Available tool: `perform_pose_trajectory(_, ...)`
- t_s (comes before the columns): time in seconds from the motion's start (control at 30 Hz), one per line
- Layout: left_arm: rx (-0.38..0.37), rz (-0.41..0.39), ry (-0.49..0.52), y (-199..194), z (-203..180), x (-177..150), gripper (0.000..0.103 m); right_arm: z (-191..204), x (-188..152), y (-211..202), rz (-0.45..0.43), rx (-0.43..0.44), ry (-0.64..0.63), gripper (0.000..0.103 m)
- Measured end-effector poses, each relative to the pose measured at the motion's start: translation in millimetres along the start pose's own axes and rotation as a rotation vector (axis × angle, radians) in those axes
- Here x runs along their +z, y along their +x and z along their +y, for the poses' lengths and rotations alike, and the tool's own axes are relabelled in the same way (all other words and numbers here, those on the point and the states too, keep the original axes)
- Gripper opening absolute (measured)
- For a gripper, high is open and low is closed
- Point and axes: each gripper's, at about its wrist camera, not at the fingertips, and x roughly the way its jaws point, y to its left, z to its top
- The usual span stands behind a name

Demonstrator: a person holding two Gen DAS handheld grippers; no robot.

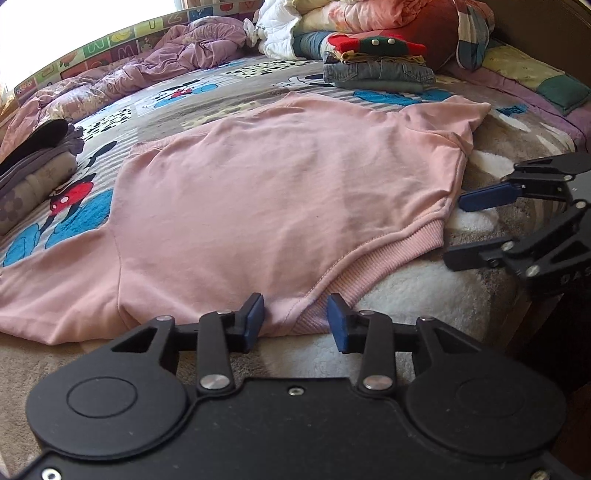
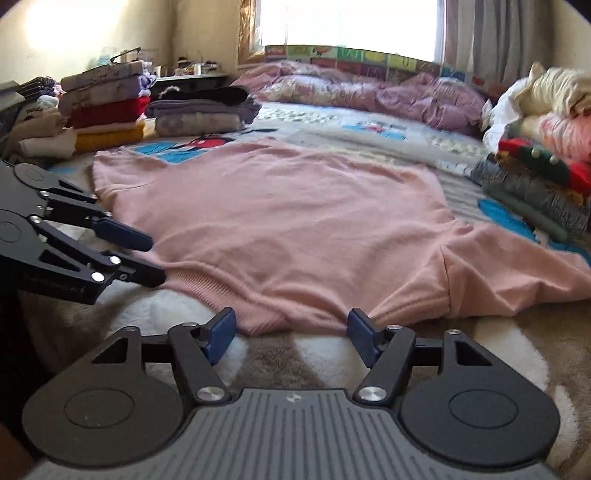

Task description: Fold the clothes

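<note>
On the bed, spread flat across the cartoon-print blanket [image 1: 192,96], lies the pink sweatshirt [image 1: 280,192], and that is our landmark for everything. We hold our left gripper [image 1: 295,319] right at its near ribbed hem [image 1: 391,251], jaws parted to a narrow gap with a small pinch of the hem's edge sitting between the blue pads [image 1: 255,317]; the pads do not seem to press on the cloth, so we call it loose. Off the sweatshirt's hem corner, on the white fleecy patch, we spot our right gripper [image 1: 458,229] coming in from the side, jaws apart, nothing in them.

From the right wrist view, we see the same sweatshirt [image 2: 295,221] stretching away from us, one sleeve [image 2: 517,273] trailing off to the side. Our right gripper [image 2: 291,332] sits at the near hem with jaws wide, the hem's edge lying between the pads but untouched by them. Our left gripper [image 2: 147,258] pokes at the hem from the far side.

Beyond the sweatshirt, a folded stack [image 1: 376,66] topped with something red and green waits near a heap of quilts [image 1: 351,22]. To the sweatshirt's other side, more folded piles [image 2: 107,107] are lined up, and behind it a rumpled purple duvet [image 2: 369,92] runs along under the window.
</note>
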Motion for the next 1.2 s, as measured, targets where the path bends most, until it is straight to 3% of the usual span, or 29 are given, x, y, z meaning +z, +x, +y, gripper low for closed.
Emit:
perform_pose_trajectory(0.07, -0.014, 0.014, 0.015, -0.7, 2.0, 1.9, 0.038, -19.7, -8.0, -17.9, -0.038, 0.031, 0.08, 0.068)
perform_pose_trajectory(0.17, -0.01, 0.006, 0.018, -3.4, 1.3, 7.5, 0.038, -76.5, -18.8, -38.1, -0.114, 0.001, 0.34, 0.068)
perform_pose_trajectory(0.33, 0.016, -0.074, 0.03, -4.1, -17.0, 28.2, 0.039, -182.5, -40.1, -51.2, -0.26, -0.089, 0.787, 0.069)
perform_pose_trajectory(0.47, -0.023, -0.147, -0.018, 0.2, -33.4, 46.3, 0.05, -240.9, -57.2, -49.2, -0.349, -0.103, 1.042, 0.069)
perform_pose_trajectory(0.63, -0.019, -0.174, -0.096, 20.3, -54.1, 65.9, 0.051, -269.7, -50.3, -34.4, -0.356, -0.101, 1.083, 0.073)
perform_pose_trajectory(0.7, -0.053, -0.172, -0.131, 29.0, -62.7, 73.2, 0.05, -277.8, -46.1, -27.9, -0.351, -0.112, 1.077, 0.073)
perform_pose_trajectory(0.77, -0.061, -0.183, -0.153, 36.3, -73.0, 81.5, 0.045, -288.3, -40.9, -23.2, -0.352, -0.128, 1.069, 0.071)
perform_pose_trajectory(1.03, -0.129, -0.166, -0.251, 74.8, -101.0, 102.0, 0.035, -310.5, -37.8, -11.6, -0.347, -0.149, 1.047, 0.021)
perform_pose_trajectory(1.13, -0.099, -0.134, -0.195, 88.4, -116.9, 94.8, 0.035, -317.2, -46.1, -14.7, -0.394, -0.106, 1.099, 0.016)
perform_pose_trajectory(1.2, -0.076, -0.167, -0.148, 87.1, -123.9, 86.7, 0.035, -324.4, -52.7, -16.9, -0.424, -0.07, 1.146, 0.015)
